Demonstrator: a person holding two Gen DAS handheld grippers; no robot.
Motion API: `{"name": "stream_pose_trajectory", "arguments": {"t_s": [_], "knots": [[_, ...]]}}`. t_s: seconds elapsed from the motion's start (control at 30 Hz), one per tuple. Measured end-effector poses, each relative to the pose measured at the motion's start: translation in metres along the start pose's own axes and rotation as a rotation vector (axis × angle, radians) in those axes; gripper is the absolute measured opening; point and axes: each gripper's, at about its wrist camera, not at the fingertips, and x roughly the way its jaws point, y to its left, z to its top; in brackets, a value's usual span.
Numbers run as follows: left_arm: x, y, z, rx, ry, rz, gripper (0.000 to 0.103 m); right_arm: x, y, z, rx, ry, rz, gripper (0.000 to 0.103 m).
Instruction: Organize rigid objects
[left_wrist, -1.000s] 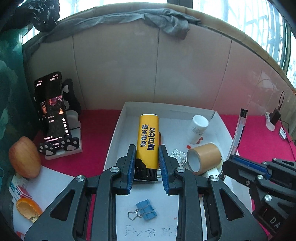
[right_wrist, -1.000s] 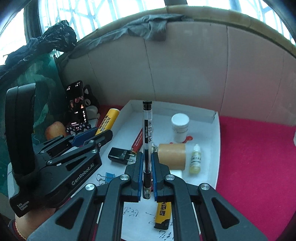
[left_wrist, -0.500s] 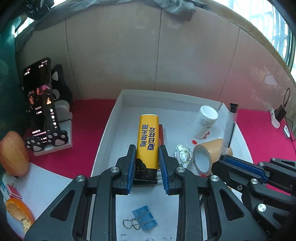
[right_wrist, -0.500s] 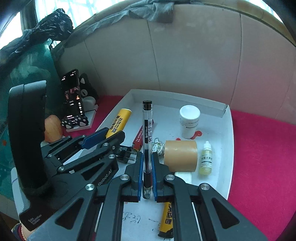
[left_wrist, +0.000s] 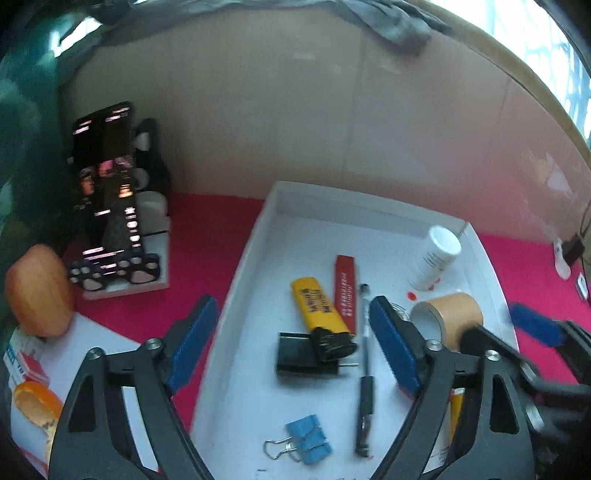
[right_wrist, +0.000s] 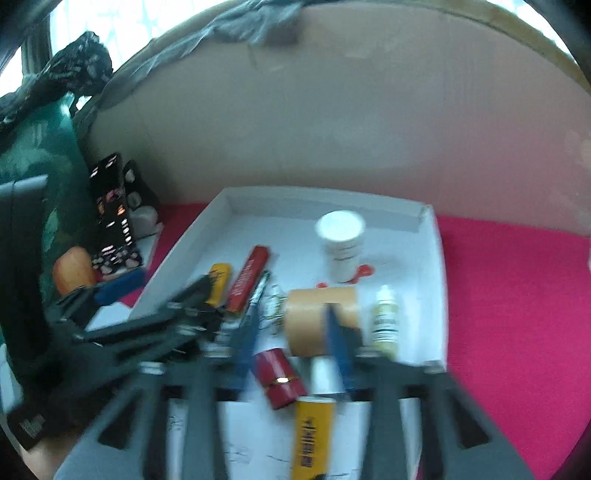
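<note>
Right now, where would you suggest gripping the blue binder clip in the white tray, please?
Grip the blue binder clip across its folded blue body, coming from above. It lies flat near the white tray's front, wire handles splayed left, so the body offers the firmer, parallel faces.

Both my wrist cams look forward and down along my gripper fingers, close over the white tray (left_wrist: 373, 206) on the red worktop (left_wrist: 207, 229). Left cam sits left of the tray, right cam nearer its front right, blurred. Shared: tray, tape roll (right_wrist: 317, 317), white bottle (left_wrist: 436, 254), phone stand (left_wrist: 114, 206)
</note>
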Motion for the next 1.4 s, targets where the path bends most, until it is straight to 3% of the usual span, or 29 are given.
{"name": "stream_pose_trajectory", "arguments": {"t_s": [0.03, 0.07, 0.5, 0.73, 0.87, 1.03, 1.2, 1.4], "knots": [[-0.004, 0.002, 0.0, -0.013, -0.008, -0.002, 0.101, -0.004, -0.004, 0.0, 0.009, -0.016, -0.002, 0.097], [-0.008, 0.004, 0.0, -0.018, -0.017, -0.002, 0.103, -0.008, -0.008, -0.001, 0.014, -0.032, -0.01, 0.103], [-0.103, -0.013, -0.02, 0.001, -0.182, -0.032, 0.103, -0.065, -0.011, -0.025, -0.061, -0.165, -0.092, 0.103], [-0.152, -0.045, -0.035, 0.091, -0.232, 0.083, 0.103, -0.105, -0.015, -0.041, -0.106, -0.245, -0.142, 0.103], [-0.179, -0.054, -0.046, 0.078, -0.278, 0.146, 0.103, -0.127, -0.018, -0.049, -0.101, -0.293, -0.155, 0.103], [-0.195, -0.045, -0.054, -0.045, -0.224, 0.128, 0.103, -0.14, -0.029, -0.054, -0.074, -0.298, -0.195, 0.103], [-0.205, -0.058, -0.067, 0.028, -0.233, 0.157, 0.103, -0.159, -0.04, -0.066, -0.057, -0.323, -0.211, 0.103], [-0.215, -0.074, -0.081, 0.059, -0.213, 0.1, 0.103, -0.188, -0.056, -0.076, 0.082, -0.325, -0.128, 0.103]]}}
